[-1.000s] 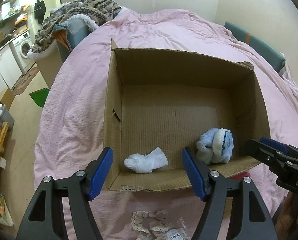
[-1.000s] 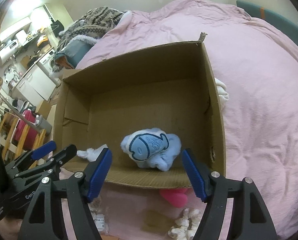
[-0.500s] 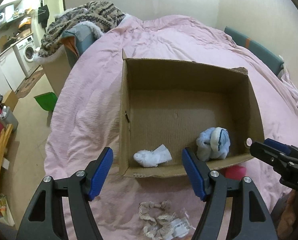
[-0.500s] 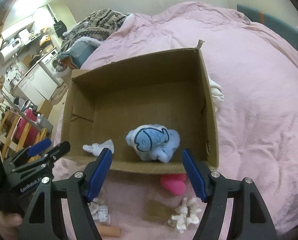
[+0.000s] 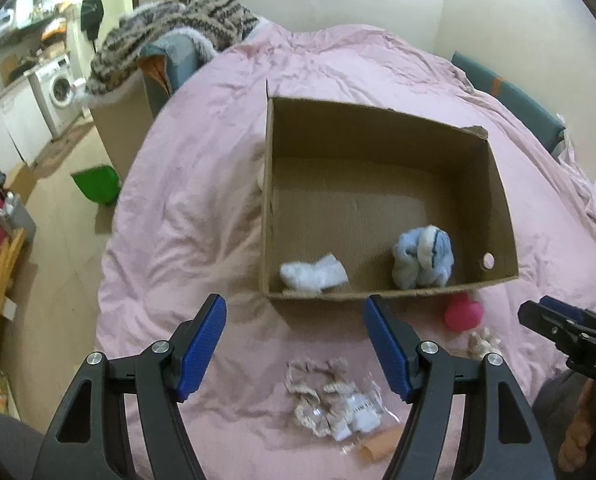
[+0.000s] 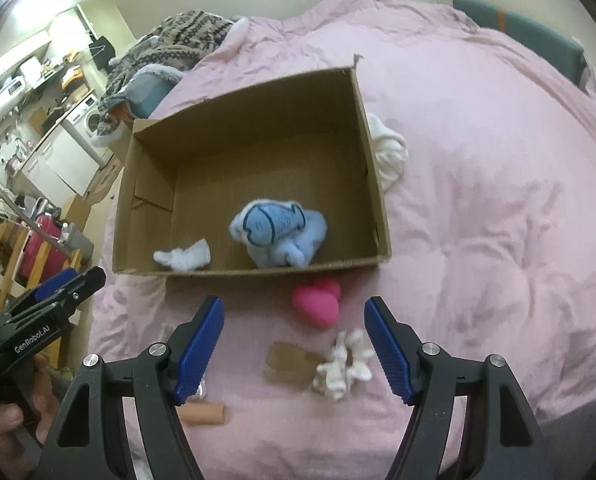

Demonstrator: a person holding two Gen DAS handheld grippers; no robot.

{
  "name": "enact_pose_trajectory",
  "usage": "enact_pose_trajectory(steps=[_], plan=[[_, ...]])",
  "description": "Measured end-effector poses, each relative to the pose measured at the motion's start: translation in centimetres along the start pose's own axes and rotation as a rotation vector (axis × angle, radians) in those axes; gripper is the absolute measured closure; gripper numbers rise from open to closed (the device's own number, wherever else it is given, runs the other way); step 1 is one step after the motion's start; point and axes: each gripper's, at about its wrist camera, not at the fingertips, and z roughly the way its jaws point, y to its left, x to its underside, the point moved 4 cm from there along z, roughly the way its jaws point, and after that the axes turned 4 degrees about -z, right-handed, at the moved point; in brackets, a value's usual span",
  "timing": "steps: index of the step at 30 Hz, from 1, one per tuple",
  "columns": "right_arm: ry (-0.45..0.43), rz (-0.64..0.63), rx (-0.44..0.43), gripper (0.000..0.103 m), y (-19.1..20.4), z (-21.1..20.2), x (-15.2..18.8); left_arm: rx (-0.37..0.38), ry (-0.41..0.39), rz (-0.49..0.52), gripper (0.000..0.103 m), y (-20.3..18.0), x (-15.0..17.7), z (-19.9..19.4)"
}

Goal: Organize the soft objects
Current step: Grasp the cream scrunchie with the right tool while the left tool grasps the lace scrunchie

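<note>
2 soft things inside the cardboard box (image 6: pixel 371 184) on the pink bed cover (image 6: pixel 477 200): blue plush toy (image 6: pixel 278 232) and white sock (image 6: pixel 184 257) against the near wall. Pink heart cushion (image 6: pixel 317 304) just outside it. Left gripper (image 5: pixel 294 344) and right gripper (image 6: pixel 294 344) spread wide, holding nothing, above the lace scrunchies (image 5: pixel 317 392).

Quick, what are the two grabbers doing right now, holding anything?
Left gripper: open, fingers apart, holding nothing.
Right gripper: open, fingers apart, holding nothing.
</note>
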Motion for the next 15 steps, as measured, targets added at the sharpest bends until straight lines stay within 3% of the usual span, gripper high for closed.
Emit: enact_pose_trajectory(steps=[11, 15], plan=[[0.123, 0.099, -0.037, 0.026, -2.1, 1.3, 1.8, 0.009, 0.094, -0.097, 0.034, 1.5, 2.4, -0.2], [0.241, 0.088, 0.029, 0.026, -2.3, 4.0, 3.1, -0.025, 0.119, -0.117, 0.034, 2.1, 2.4, 0.7]])
